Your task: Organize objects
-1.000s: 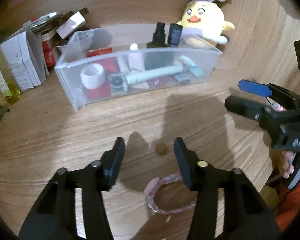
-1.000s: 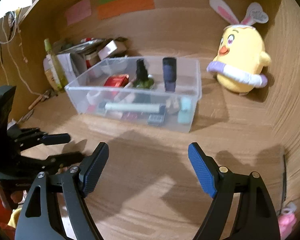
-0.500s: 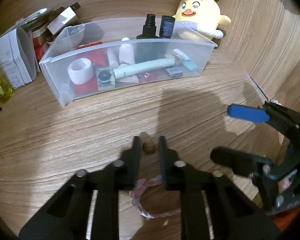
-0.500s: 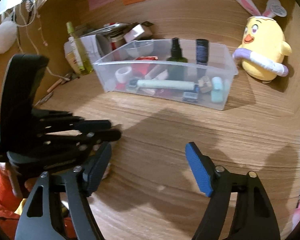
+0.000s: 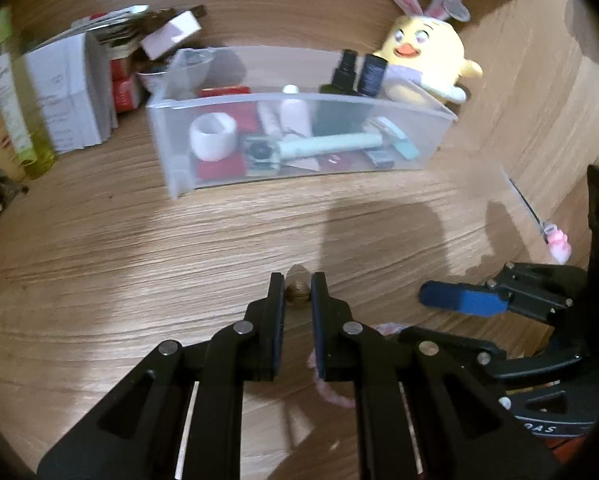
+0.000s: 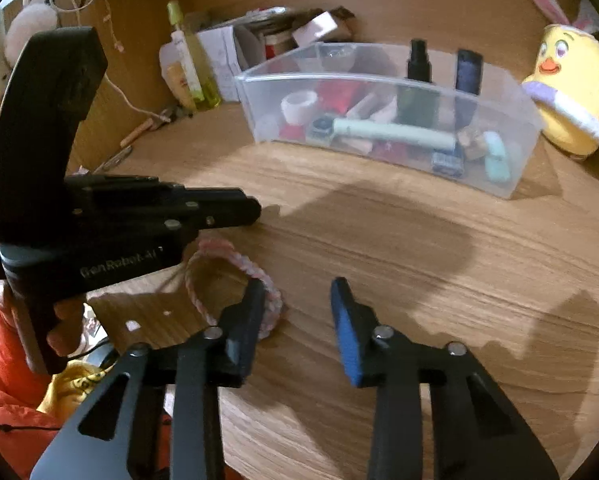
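Now that the left gripper (image 5: 298,292) has clamped the small brown nut (image 5: 298,295) (right gripper (image 6: 297,304) narrowing, empty), 1 lift toward the clear bin (image 5: 439,110) should follow.

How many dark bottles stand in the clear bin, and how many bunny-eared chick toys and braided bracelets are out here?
Dark bottles: 2
Chick toy: 1
Braided bracelet: 1
Total: 4

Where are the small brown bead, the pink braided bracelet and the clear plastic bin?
small brown bead (image 5: 298,293): left wrist view, its middle, between the fingertips.
pink braided bracelet (image 6: 239,256): right wrist view, the far arc of the loop.
clear plastic bin (image 5: 299,102): left wrist view, the near wall's top rim.
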Motion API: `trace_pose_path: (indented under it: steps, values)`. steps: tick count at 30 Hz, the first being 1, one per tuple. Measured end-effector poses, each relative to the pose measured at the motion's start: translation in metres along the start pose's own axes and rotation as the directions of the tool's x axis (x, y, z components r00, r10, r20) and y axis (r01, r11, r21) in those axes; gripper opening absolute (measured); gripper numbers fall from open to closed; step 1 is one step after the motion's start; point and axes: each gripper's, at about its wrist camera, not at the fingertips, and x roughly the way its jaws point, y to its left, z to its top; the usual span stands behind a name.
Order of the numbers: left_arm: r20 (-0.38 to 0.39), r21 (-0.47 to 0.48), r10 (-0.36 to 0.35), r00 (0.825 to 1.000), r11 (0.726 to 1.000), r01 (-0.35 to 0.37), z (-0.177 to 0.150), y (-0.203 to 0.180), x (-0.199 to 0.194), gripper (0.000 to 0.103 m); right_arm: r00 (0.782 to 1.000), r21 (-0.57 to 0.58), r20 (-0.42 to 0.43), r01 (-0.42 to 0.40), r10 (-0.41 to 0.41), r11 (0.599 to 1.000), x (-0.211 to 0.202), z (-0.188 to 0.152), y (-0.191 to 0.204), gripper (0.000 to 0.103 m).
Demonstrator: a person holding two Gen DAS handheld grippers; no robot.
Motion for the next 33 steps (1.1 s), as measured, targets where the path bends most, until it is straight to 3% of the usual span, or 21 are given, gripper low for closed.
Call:
trace_pose_path:
  steps: [3, 6, 8, 18, 33]
  values:
    - [0.014, -0.015, 0.002, 1.0, 1.0, -0.001, 0.0, 0.005, -0.005, 0.012, 1.0, -0.014, -0.005, -0.009, 0.009, 1.0, 0.003, 0.001, 0.005, 0.025]
    - [0.027, -0.021, 0.0, 1.0, 1.0, 0.001, 0.0, 0.007, -0.008, 0.012, 1.0, -0.035, -0.002, 0.014, -0.014, 0.999, 0.005, 0.001, 0.01, 0.01]
    - [0.034, -0.022, 0.0, 0.999, 1.0, 0.001, 0.0, 0.006, -0.01, 0.012, 1.0, -0.034, 0.001, 0.023, -0.023, 0.999, 0.006, 0.001, 0.01, 0.009]
    - [0.087, -0.021, -0.002, 0.996, 1.0, 0.004, 0.005, 0.002, -0.022, 0.012, 0.994, 0.009, 0.073, 0.085, -0.085, 0.996, -0.011, 0.016, -0.004, 0.007]
    - [0.16, -0.029, -0.012, 0.987, 0.999, 0.017, 0.023, -0.002, -0.036, 0.012, 0.963, 0.065, 0.217, 0.151, -0.161, 0.986, -0.049, 0.051, -0.03, 0.007]
